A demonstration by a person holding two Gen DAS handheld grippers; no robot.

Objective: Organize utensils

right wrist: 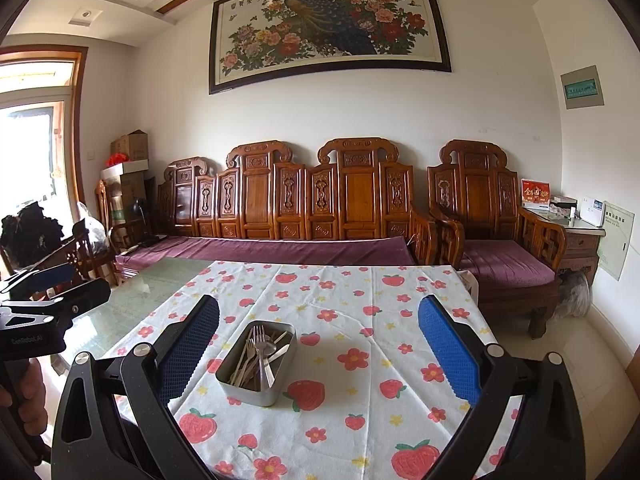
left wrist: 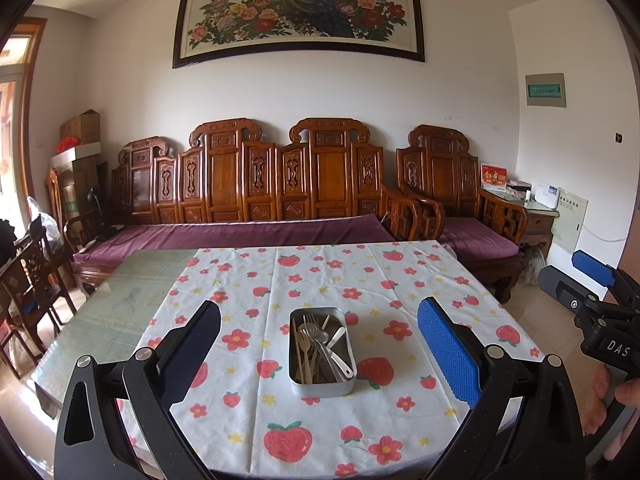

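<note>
hovering wide open, the left gripper (left wrist: pixel 320 344) and right gripper (right wrist: pixel 320 340) hold nothing. forks and spoons (left wrist: pixel 320 344) lie jumbled in the metal tin (left wrist: pixel 324 390) mid-tablecloth (left wrist: pixel 360 272). best single out one top handle, pinch it squarely.

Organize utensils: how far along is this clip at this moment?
Apparently at the start. Forks, spoons and chopsticks lie jumbled in the rectangular metal tin on the strawberry-print tablecloth; nothing is laid out. The left tool and right tool are open and empty, above the table. All sorting remains.
</note>
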